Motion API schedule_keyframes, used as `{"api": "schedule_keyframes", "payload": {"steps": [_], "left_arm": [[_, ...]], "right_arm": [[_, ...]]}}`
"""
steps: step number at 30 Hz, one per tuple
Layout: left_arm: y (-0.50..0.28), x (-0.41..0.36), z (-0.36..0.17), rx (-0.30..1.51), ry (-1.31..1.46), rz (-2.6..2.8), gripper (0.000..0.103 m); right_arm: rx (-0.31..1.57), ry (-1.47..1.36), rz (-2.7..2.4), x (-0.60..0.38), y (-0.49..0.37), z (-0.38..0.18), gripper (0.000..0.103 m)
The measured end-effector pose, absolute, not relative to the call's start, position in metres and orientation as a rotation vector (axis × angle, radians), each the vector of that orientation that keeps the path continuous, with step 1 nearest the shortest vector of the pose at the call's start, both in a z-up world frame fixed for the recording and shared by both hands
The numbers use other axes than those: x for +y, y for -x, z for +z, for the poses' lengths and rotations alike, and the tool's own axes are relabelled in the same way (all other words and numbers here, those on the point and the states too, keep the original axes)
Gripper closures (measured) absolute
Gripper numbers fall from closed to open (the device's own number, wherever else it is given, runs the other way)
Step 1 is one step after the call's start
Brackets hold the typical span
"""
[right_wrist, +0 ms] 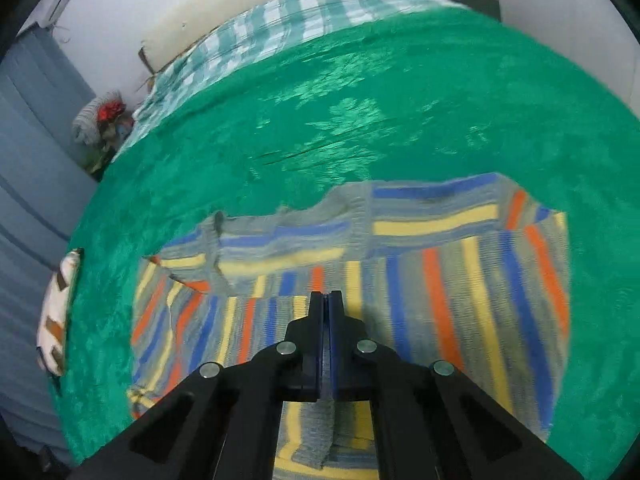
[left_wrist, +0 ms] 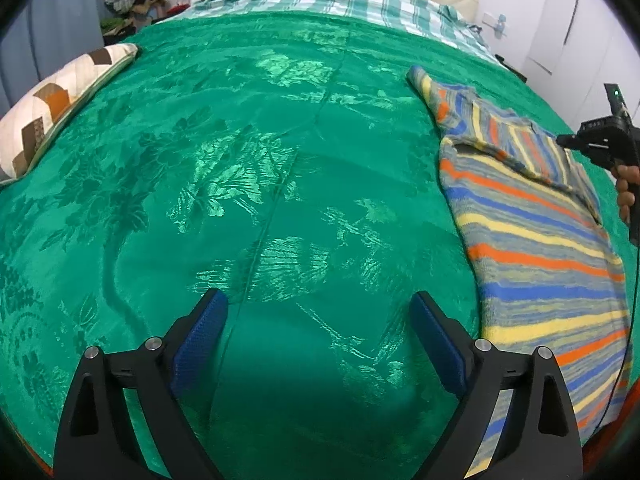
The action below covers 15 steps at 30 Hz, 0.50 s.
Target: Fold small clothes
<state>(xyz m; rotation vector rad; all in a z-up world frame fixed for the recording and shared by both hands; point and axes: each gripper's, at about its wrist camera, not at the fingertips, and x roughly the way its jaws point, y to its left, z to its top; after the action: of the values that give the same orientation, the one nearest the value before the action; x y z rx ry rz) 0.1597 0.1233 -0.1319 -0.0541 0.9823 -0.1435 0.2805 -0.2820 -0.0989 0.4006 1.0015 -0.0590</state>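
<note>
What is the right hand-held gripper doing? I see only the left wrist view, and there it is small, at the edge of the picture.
Observer: The right hand-held gripper is shut, with its blue pads together, over the striped sweater.
Operator: Does it hold any cloth?
Observer: I cannot tell. A raised ridge of cloth shows underneath it.
Operator: Is there bed beyond the sweater on that side?
Observer: Yes, the green bedspread shows past the sweater's edge.
</note>
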Motion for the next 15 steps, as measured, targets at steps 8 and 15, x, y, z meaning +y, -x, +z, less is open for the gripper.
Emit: {"api": "schedule_keyframes", "payload": {"steps": [8, 15], "left_arm": [[-0.158, 0.121, -0.133, 0.987, 0.028, -0.142, 0.009], [-0.156, 0.124, -0.126, 1.016, 0.051, -0.146, 0.008]], "right_arm": [[1.033, -0.488, -0.147, -0.297, -0.266, -0.115, 0.096], [1.054, -0.344, 0.158, -0.241, -0.201, -0.089, 0.058]]}}
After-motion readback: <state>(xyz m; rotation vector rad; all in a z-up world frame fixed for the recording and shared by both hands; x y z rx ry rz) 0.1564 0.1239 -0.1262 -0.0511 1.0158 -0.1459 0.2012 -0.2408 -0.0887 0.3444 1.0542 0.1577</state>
